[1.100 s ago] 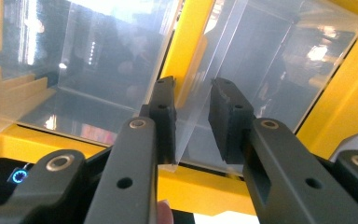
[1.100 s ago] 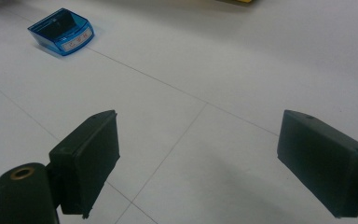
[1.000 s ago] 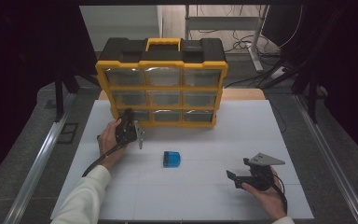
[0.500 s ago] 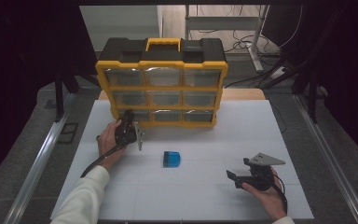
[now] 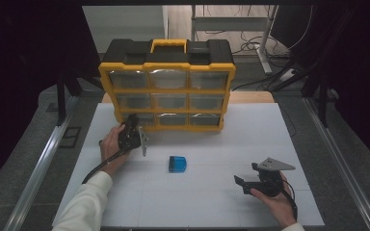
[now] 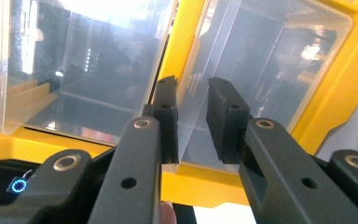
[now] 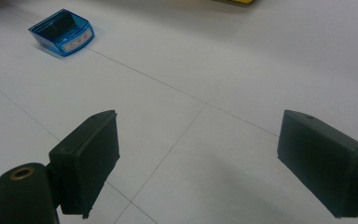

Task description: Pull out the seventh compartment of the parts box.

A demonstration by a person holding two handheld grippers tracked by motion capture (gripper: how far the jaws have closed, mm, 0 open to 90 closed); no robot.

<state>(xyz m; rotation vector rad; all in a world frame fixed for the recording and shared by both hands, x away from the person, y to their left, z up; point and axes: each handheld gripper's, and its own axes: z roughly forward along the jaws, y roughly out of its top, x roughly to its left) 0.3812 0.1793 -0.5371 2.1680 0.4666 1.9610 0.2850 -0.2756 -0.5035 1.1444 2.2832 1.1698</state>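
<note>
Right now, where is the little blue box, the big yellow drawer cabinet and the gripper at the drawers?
blue box (image 5: 177, 164), high view, on its top face.
yellow drawer cabinet (image 5: 167, 90), high view, on the yellow bar between drawer rows.
left gripper (image 6: 192, 122), left gripper view, midway between its fingertips, at a clear drawer's edge.

Clear drawer (image 6: 242, 84), bottom-left of yellow organizer (image 5: 167, 91), slightly protruding

A white table (image 5: 289, 144) stands on grey floor (image 5: 351, 159). Dark curtains (image 5: 24, 57) close both sides. Beyond the table, cables (image 5: 250, 45) trail across pale flooring beneath a metal-legged desk (image 5: 270, 29).
</note>
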